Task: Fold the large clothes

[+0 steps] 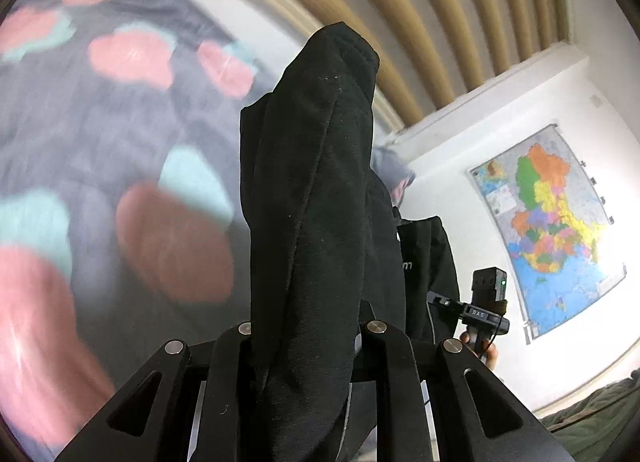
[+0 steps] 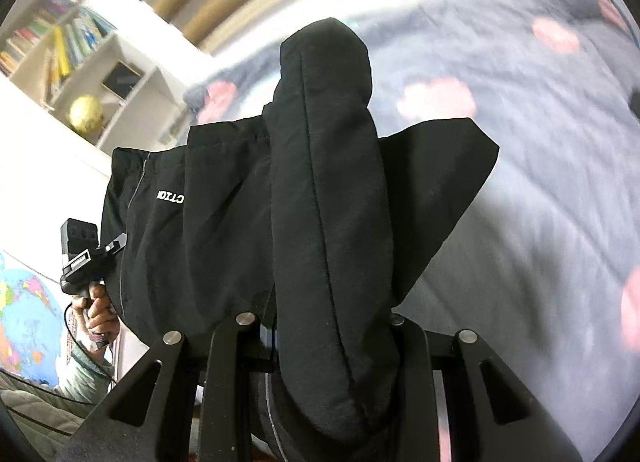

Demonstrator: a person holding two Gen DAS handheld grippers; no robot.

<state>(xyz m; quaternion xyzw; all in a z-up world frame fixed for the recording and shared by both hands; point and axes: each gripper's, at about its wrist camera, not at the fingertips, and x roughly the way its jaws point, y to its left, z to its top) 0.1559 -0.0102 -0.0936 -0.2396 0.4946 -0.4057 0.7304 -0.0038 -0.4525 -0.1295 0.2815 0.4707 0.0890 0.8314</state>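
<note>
A black garment point(image 1: 312, 222) with white lettering point(image 2: 170, 196) hangs stretched between both grippers, above the bed. In the left wrist view a thick fold of it covers my left gripper point(image 1: 316, 166) and hides the fingers, which are shut on the cloth. In the right wrist view my right gripper point(image 2: 332, 182) is likewise wrapped and shut on a seamed fold of the black garment point(image 2: 224, 254). Each view shows the other gripper held in a hand at the far end of the cloth: the right one point(image 1: 486, 302) and the left one point(image 2: 86, 258).
A grey bed cover point(image 1: 80, 122) with pink and teal flowers lies below, also seen as the bed cover point(image 2: 540, 190). A wooden slatted headboard point(image 1: 400, 2), a wall map point(image 1: 552, 230), a bookshelf point(image 2: 60, 42) with a yellow ball point(image 2: 85, 113) and green cloth point(image 1: 592, 414) surround it.
</note>
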